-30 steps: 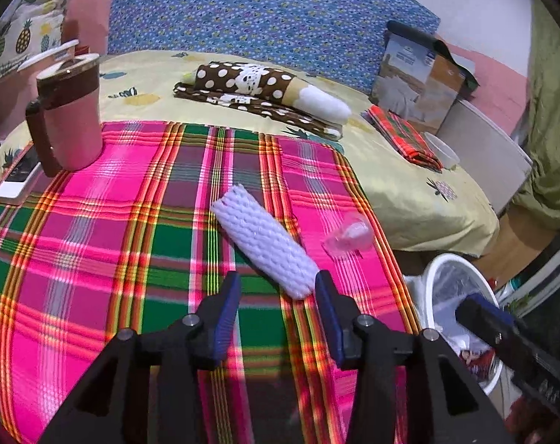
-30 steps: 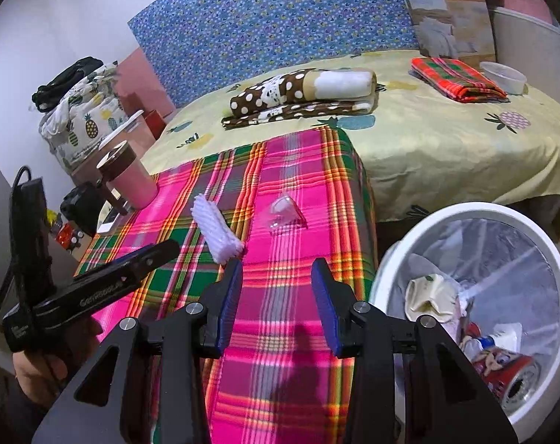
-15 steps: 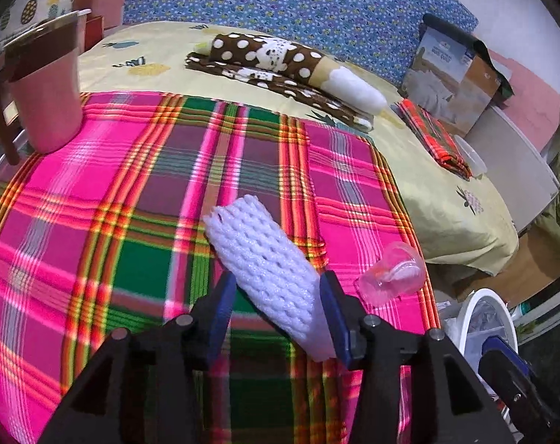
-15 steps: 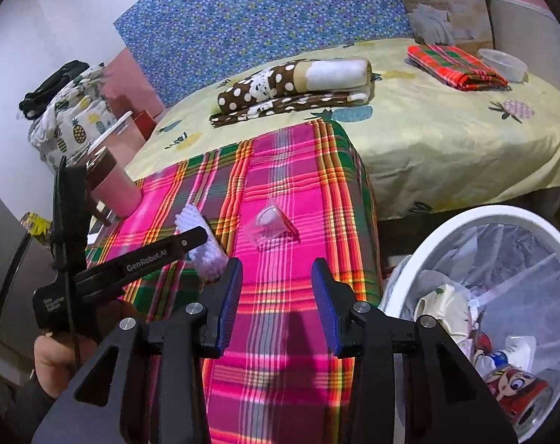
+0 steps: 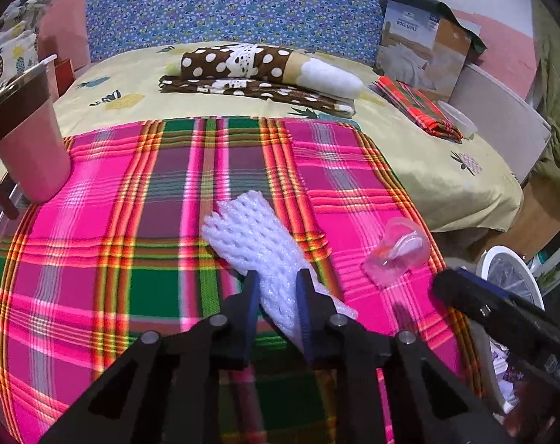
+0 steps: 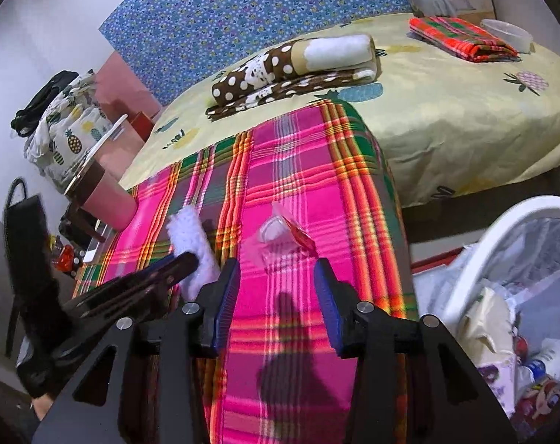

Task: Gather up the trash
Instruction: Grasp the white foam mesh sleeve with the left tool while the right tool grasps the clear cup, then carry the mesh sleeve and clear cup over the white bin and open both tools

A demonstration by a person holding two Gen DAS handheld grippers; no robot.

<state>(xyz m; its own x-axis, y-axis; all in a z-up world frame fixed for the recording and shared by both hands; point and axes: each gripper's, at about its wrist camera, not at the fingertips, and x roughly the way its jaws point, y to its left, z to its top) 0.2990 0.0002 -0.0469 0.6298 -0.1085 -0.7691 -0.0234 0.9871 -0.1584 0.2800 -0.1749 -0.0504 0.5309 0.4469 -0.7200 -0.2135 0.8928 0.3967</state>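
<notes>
Pinching the white foam net (image 5: pixel 259 255) between both fingers of the left gripper (image 5: pixel 278 296), near the middle of the plaid cloth (image 5: pixel 132 203). Showing only in the right wrist view: right gripper (image 6: pixel 276 292) gaping open, holding nothing, just short of the clear plastic cup (image 6: pixel 276 238) lying toward the cloth's right edge; bin (image 6: pixel 502 251) with trash beside that edge. Standing at the far left corner: pink tumbler (image 5: pixel 28 148).
</notes>
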